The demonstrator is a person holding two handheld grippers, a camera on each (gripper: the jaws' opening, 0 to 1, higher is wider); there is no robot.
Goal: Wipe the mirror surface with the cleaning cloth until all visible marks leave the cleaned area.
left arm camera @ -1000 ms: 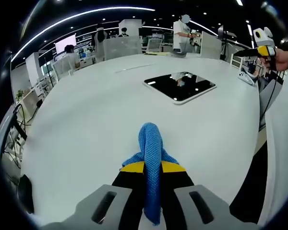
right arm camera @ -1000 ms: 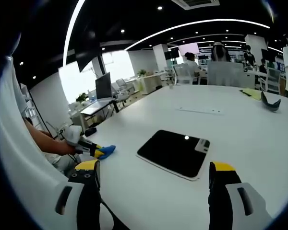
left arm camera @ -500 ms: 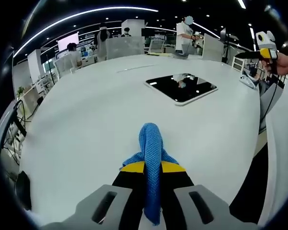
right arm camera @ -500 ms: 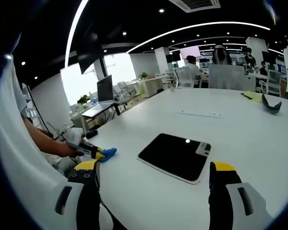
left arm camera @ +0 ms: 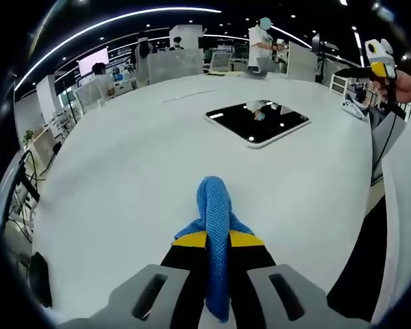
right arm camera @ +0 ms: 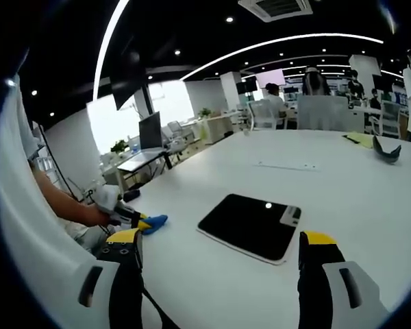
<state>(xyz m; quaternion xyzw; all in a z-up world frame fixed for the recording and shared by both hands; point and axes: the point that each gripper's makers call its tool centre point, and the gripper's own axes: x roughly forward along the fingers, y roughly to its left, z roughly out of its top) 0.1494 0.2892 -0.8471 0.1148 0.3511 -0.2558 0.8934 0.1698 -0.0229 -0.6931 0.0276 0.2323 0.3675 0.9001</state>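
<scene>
The left gripper point(left arm camera: 216, 240) has its jaws pinched on a blue cloth point(left arm camera: 214, 205), a fold of which stands up between the yellow tips and bulges out ahead of them; held this way, the cloth leads, so I judge it is meant to meet the glass before the jaws do. The mirror point(left arm camera: 257, 123) lies flat on the white table point(left arm camera: 123, 178), well ahead of the cloth and a little to the right, its dark face reflecting ceiling lights. Cloth and mirror are apart, so wiping is not yet under way, and the marks to be cleaned are too small to tell from here. In the right gripper view the right gripper point(right arm camera: 219, 253) has its jaws spread wide with nothing between them, hanging above the table with the mirror point(right arm camera: 250, 226) seen between the tips; it looks free, perhaps to steady the mirror. In that view the left gripper point(right arm camera: 142, 223) shows at the left, blue cloth at its tip, near the table edge. The table between cloth and mirror is bare, so nothing blocks the path. A dark curved object point(right arm camera: 385, 147) and a yellow sheet point(right arm camera: 359, 138) lie far across the table, and chairs, desks and people stand beyond it.
</scene>
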